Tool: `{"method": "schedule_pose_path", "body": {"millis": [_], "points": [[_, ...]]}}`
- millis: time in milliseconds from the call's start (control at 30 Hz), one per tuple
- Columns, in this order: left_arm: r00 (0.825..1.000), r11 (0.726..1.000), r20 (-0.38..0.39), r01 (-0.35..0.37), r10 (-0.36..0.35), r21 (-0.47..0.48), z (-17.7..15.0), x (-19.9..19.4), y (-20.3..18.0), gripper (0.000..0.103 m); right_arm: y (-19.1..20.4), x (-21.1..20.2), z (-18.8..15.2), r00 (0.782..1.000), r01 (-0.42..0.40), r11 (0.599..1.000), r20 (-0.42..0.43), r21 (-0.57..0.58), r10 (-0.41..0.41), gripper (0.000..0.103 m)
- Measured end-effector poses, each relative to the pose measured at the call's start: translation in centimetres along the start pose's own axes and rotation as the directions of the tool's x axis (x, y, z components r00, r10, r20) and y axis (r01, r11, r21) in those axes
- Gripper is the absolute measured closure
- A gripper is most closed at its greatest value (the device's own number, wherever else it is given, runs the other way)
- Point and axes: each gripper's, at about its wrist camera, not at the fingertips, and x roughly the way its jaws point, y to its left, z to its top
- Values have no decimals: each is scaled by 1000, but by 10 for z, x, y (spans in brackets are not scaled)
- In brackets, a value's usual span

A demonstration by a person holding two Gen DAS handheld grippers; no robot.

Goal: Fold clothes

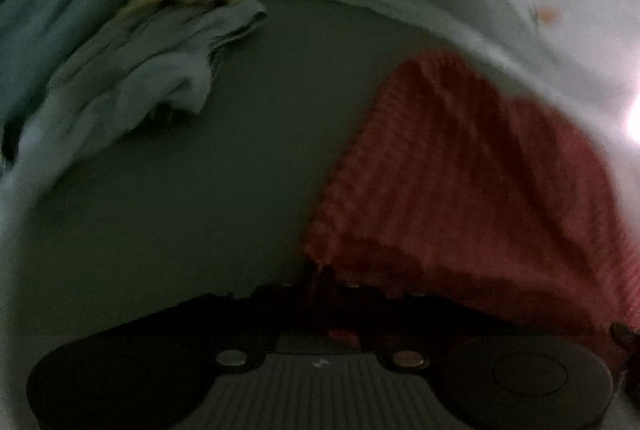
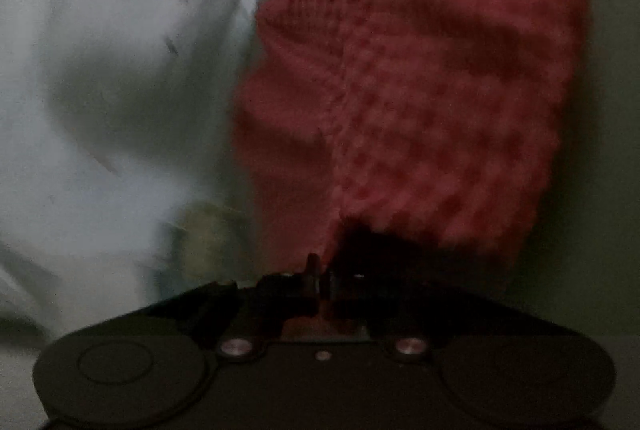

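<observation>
Gripping the red knit garment (image 1: 472,189) at its edge: left hand-held gripper (image 1: 320,282) and right hand-held gripper (image 2: 320,278) both clenched on it. Soft, limp, stretchy; best held at corners.

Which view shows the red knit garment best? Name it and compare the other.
Right wrist view: the red knit garment fills most of the frame, its weave plain despite blur, with the right gripper shut on its edge. The left wrist view shows only a darker slanted part, pinched by the left gripper.
</observation>
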Motion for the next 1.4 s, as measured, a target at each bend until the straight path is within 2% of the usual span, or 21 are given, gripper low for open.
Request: {"method": "schedule_pose_path", "body": {"millis": [33, 100, 133, 167, 233, 367, 433, 500, 567, 600, 633, 700, 767, 800, 967, 1067, 1167, 1233, 1333, 1367, 1400], "points": [[1000, 1000, 3, 17, -17, -16, 1, -5, 3, 102, -7, -6, 0, 998, -67, 994, 8, 82, 66, 98], [999, 998, 4, 48, -48, -44, 3, -14, 8, 102, -16, -16, 1, 998, -49, 990, 35, 133, 44, 98], [999, 998, -1, 44, -44, -49, 3, -15, 10, 102, -17, -17, 2, 998, 45, 994, 43, 96, -49, 97], [1000, 999, -15, 24, -24, -40, 1, -12, 10, 102, -17, -18, 2, 989, 138, 989, 53, 61, -141, 94], [999, 1000, -47, -17, 17, -18, -5, -5, 10, 101, -18, -15, 0, 956, 287, 958, 57, -4, -286, 89], [997, 999, -70, -38, 38, -2, -17, -2, 13, 94, -8, -17, -6, 951, 306, 949, 77, -80, -300, 71], [997, 1000, -70, -28, 29, 12, -18, -3, 11, 78, 3, -16, -9, 939, 340, 929, 100, -147, -329, 65], [997, 999, -65, -27, 28, 23, -18, -3, 6, 72, 12, -13, -11, 927, 375, 906, 109, -197, -360, 57], [998, 999, -58, -34, 37, 39, -19, -3, 2, 74, 20, -10, -15, 914, 406, 880, 112, -246, -390, 51], [997, 997, -51, -48, 51, 53, -20, -3, -2, 80, 24, -9, -17, 905, 426, 862, 116, -277, -410, 46], [998, 997, -49, -48, 51, 59, -21, -3, -5, 98, 27, -10, -18, 895, 445, 842, 126, -304, -427, 42], [999, 999, -51, -15, 16, 30, -19, -3, -8, 101, 33, -13, -22, 874, 484, 800, 151, -355, -461, 31], [999, 1000, -36, 9, -8, 19, -17, -6, -15, 101, 39, -15, -23, 855, 516, 761, 178, -394, -487, 29], [999, 1000, -24, 23, -22, 21, -16, -9, -21, 101, 40, -17, -22, 853, 519, 753, 182, -406, -490, 29], [992, 991, 8, 129, -130, 44, -12, -21, -65, 101, 43, -36, -10, 850, 524, 744, 196, -413, -490, 29], [979, 974, 3, 203, -205, 102, -15, -26, -106, 101, 44, -51, 2, 843, 535, 740, 208, -407, -496, 28], [958, 940, -33, 286, -285, 184, -25, -25, -150, 101, 43, -66, 12, 836, 548, 733, 220, -403, -503, 28], [943, 906, -100, 333, -317, 261, -36, -19, -181, 100, 41, -76, 20, 832, 553, 735, 225, -393, -506, 28], [935, 883, -205, 345, -291, 319, -56, 2, -212, 94, 37, -89, 31, 827, 562, 741, 235, -366, -511, 27], [932, 883, -236, 341, -274, 323, -60, 7, -216, 93, 35, -92, 35, 825, 564, 744, 239, -357, -512, 27], [931, 885, -246, 341, -271, 316, -61, 8, -216, 88, 35, -95, 37, 829, 559, 750, 238, -354, -505, 27]]}}
